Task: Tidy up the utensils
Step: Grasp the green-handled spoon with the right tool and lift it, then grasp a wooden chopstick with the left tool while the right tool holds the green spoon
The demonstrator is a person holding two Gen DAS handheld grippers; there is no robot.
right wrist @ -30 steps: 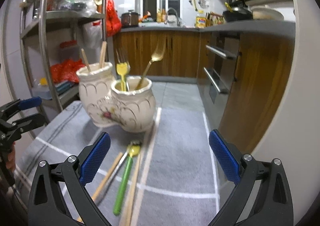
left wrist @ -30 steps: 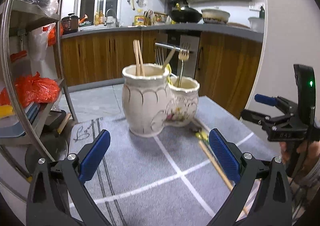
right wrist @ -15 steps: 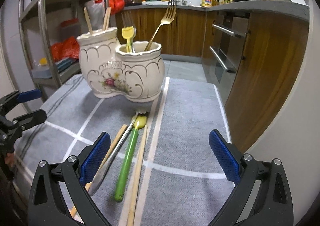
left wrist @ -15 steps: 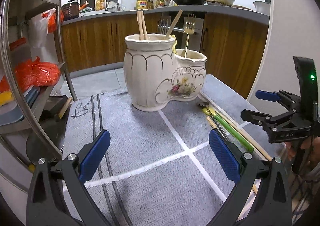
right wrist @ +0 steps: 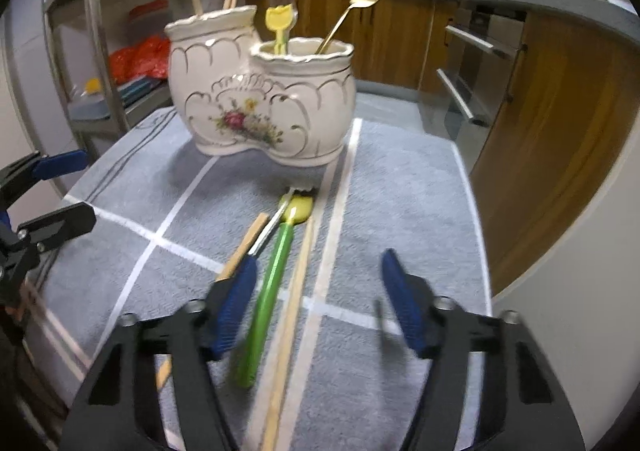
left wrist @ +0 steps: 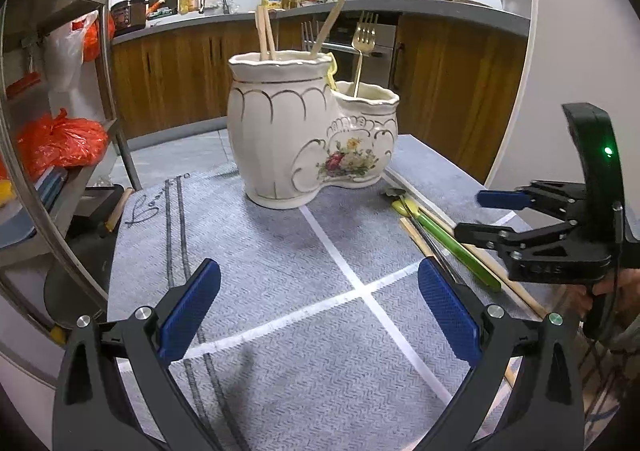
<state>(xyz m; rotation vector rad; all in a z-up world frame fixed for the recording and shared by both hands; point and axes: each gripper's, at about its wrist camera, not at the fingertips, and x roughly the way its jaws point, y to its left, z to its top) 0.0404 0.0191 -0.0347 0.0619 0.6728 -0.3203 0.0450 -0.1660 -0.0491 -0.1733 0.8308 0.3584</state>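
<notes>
Two open grey cloth (right wrist: pixel 400 187) strips flank the loose utensils (right wrist: pixel 268 291).

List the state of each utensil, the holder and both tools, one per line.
Ceramic holder: upright on the mat.
Gold fork: standing in the shorter pot.
Yellow utensil: standing in the shorter pot.
Green-handled utensil: lying flat.
Loose chopsticks: lying flat.
Right tool: closing, nothing pressed yet.
Left tool: open, empty.

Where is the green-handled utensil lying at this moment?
In the right wrist view the green-handled utensil lies on the grey mat, in front of the ceramic holder, between a metal fork on its left and a wooden chopstick on its right.
</notes>
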